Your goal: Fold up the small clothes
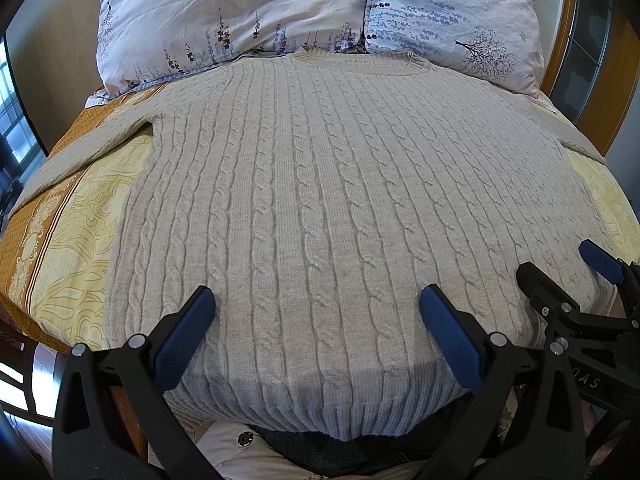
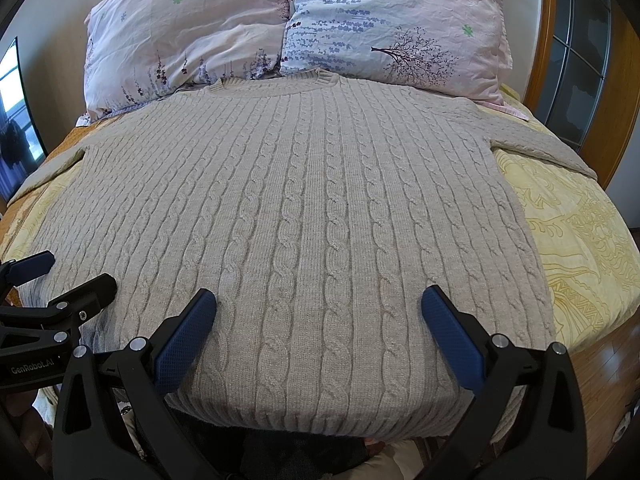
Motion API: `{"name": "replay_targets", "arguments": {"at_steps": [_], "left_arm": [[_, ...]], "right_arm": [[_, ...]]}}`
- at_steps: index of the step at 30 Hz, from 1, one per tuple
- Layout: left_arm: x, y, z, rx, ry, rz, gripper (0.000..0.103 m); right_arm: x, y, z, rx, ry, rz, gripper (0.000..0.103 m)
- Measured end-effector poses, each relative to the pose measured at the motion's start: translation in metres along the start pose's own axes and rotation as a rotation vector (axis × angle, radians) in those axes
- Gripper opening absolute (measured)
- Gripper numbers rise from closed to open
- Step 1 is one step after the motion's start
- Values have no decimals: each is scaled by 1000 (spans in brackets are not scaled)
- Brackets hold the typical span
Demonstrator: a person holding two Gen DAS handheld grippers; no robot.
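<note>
Sweater (image 1: 320, 184) lies spread flat, unfolded; left gripper (image 1: 316, 312) and right gripper (image 2: 318, 312) hover open-jawed above its near hem, each needing a sleeve or side edge to grasp.

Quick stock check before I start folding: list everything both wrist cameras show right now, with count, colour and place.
sweater: one, beige cable-knit, spread flat on the bed, collar toward the pillows, sleeves out to both sides
pillows: two, pale pink and blue floral, side by side beyond the collar
bedspread: one, yellow with orange pattern, under the sweater
door frame: wooden, far right
dark clothing: below the hem, kind unclear
left claw: black with blue pads, open, above the hem
right claw: same, open, above the hem
</note>
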State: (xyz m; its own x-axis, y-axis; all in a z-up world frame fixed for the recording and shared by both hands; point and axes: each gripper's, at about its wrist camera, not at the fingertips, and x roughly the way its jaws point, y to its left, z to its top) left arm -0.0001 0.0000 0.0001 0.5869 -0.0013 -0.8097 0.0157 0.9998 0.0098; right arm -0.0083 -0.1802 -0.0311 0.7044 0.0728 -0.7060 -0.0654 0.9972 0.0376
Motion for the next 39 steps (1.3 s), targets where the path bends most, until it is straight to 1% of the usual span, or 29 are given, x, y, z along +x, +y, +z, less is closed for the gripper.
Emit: {"name": "replay_targets", "arguments": {"at_steps": [23,27,30,31,32,33,34,37,39], "left_arm": [[0,0,0,1,0,0,101],[0,0,1,12,12,-1,101],[0,-2,3,25,31,-10,101],[2,-2,5,32,42,-15,101],[2,0,6,36,47,-18,101],[3,0,8,38,49,-22,101],[3,1,9,39,51,-27,101],[4,4,14,47,35,-39,101],[6,8,20,52,20,-58,101]], "right_arm": [[0,0,-1,0,-1,0,102],[0,1,-2,-7,2,2,102],[3,1,1,-34,20,20,102],[6,2,-6,-46,22,33,102],[9,2,-4,-64,23,50,102],[9,6,-9,-65,16,53,102],[11,5,-9,-88,5,73,102],[14,0,-8,-124,-29,114,102],[13,-12,-1,-95,-37,119,102]]}}
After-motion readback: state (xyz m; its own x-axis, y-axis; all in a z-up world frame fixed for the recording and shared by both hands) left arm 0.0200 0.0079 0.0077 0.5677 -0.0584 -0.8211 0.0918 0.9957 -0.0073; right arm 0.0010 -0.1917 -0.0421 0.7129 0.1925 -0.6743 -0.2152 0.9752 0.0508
